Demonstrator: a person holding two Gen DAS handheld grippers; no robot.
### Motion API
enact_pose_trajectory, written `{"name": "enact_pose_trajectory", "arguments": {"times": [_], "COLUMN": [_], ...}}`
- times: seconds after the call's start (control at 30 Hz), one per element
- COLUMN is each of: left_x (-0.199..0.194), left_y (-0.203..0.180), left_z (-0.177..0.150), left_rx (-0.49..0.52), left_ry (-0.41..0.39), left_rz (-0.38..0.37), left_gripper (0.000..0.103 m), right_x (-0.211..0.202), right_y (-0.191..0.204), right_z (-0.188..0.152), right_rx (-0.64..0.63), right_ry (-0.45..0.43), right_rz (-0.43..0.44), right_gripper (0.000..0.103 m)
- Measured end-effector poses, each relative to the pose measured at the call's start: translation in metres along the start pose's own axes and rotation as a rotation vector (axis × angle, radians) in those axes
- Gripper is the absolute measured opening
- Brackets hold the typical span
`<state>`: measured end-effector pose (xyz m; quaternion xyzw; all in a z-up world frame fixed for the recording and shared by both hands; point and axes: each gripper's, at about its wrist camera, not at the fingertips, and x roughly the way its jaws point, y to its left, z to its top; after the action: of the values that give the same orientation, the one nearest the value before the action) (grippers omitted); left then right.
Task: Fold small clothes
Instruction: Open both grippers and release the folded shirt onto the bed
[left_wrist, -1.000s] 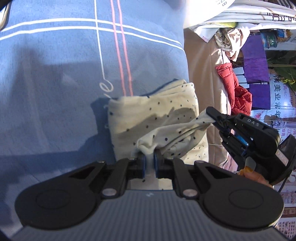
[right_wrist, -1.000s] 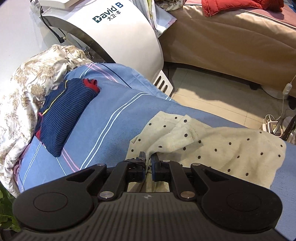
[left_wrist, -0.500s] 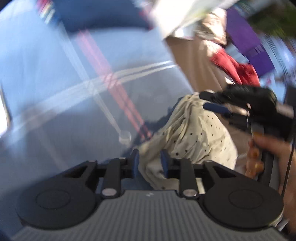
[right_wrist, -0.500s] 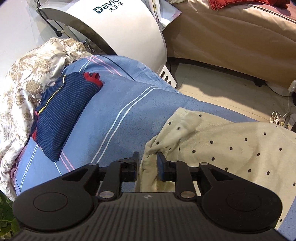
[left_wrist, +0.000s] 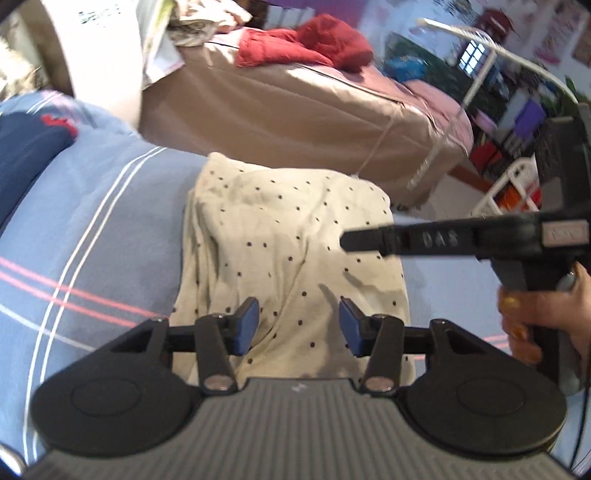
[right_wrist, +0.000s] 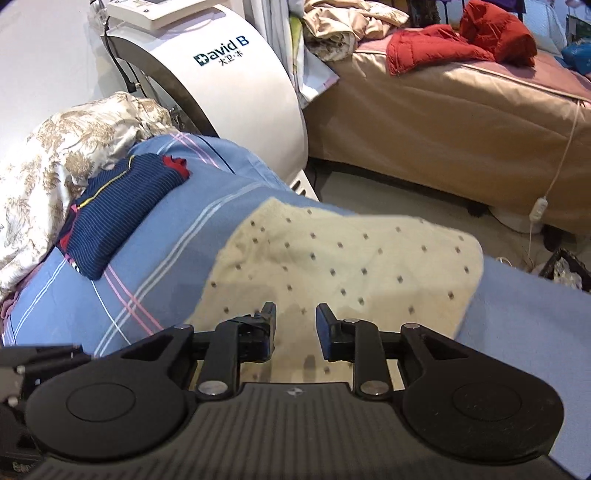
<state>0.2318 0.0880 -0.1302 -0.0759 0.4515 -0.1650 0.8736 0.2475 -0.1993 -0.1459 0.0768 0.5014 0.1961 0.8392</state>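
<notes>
Claws: my left claw (left_wrist: 298, 325) is opening, its blue pads (left_wrist: 246, 325) apart with nothing pinched; the cloth lies below the gap, not gripped. My right claw (right_wrist: 294, 328) is spread too and holds nothing.
Garment: the cream dotted garment (left_wrist: 291, 243) lies folded on the blue striped bed cover (left_wrist: 92, 229), directly under both claws, one end close to the cover's far edge.
Risk, unfolding: the top layer looks rumpled and loose; I judge it could spring back if nothing presses it flat.
Risk, snagging: a pad dragged across the cloth while pulling away could catch a crease and pull the fold apart.
Risk, sliding: the garment sits near the edge, so a push that way could send it toward the floor.
Risk, collision: in the left view my right claw reaches across the garment, near my left one; the two could knock together.
Around: a folded navy striped garment (right_wrist: 118, 218) lies well apart on the same cover, beside a floral quilt (right_wrist: 55, 158).
Beyond: a white machine (right_wrist: 221, 74), a tan bed (right_wrist: 443, 122) with a red jacket (right_wrist: 461, 44).
Obstruction: nothing lies on the garment itself.
</notes>
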Motion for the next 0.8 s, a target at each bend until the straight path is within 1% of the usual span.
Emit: {"name": "enact_pose_trajectory", "arguments": {"times": [0.07,0.13,0.27,0.37,0.5,0.6,0.67,0.7,0.77,0.8], "left_x": [0.013,0.023,0.040,0.056,0.060,0.056,0.050,0.045,0.031,0.022], "left_y": [-0.007,-0.009,0.000,0.008,0.025,0.036,0.040,0.041,0.043,0.045], "left_z": [0.001,0.002,0.001,-0.001,-0.008,-0.012,-0.012,-0.012,-0.014,-0.017], "left_rx": [0.049,0.081,0.109,0.123,0.088,0.063,0.048,0.029,-0.008,-0.027], "left_ry": [0.026,0.051,0.091,0.125,0.126,0.106,0.098,0.091,0.069,0.047], "left_rz": [0.021,0.054,0.114,0.148,0.135,0.099,0.082,0.074,0.102,0.098], "left_gripper": [0.046,0.045,0.047,0.048,0.051,0.051,0.051,0.060,0.077,0.081], "right_x": [-0.004,-0.004,-0.002,0.006,0.016,0.020,0.019,0.018,0.009,0.003], "right_y": [-0.004,-0.003,0.003,0.004,-0.004,-0.006,-0.005,-0.004,-0.003,-0.004], "right_z": [-0.015,-0.024,-0.040,-0.047,-0.055,-0.056,-0.055,-0.054,-0.053,-0.053], "right_rx": [0.015,0.003,-0.052,-0.071,-0.052,-0.049,-0.053,-0.057,-0.058,-0.049], "right_ry": [-0.003,-0.001,0.004,0.031,0.053,0.065,0.068,0.066,0.037,0.015], "right_rz": [0.007,-0.011,-0.032,-0.050,-0.065,-0.062,-0.058,-0.055,-0.056,-0.053], "right_gripper": [0.044,0.044,0.045,0.046,0.046,0.046,0.050,0.053,0.055,0.059]}}
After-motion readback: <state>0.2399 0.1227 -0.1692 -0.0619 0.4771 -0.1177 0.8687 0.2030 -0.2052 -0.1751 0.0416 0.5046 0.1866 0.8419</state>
